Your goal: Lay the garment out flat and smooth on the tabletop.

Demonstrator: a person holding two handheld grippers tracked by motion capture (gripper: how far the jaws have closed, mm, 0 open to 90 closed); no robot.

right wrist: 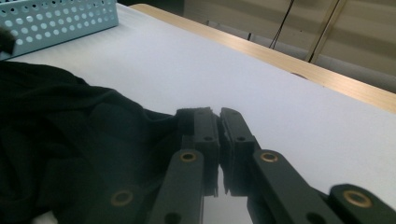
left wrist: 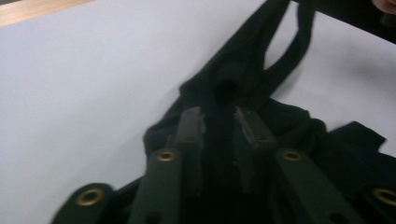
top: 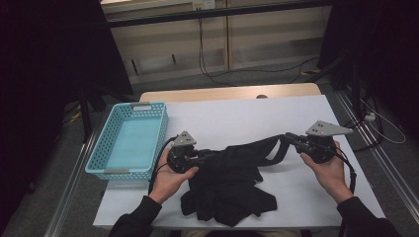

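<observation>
Four fingers, one black garment, one basket

blue basket | left on white table | cables on floor

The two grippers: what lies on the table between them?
In the high view, the black garment spans the gap between left gripper and right gripper; both sets of jaws pinch it.

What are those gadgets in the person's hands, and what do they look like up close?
Each hand holds a black two-jaw tool. The left gripper and right gripper each carry a grey three-cornered plate dotted with small holes. Their flat black jaws have brass-coloured rivets. A black cable trails from each. The sleeves are dark.
</observation>
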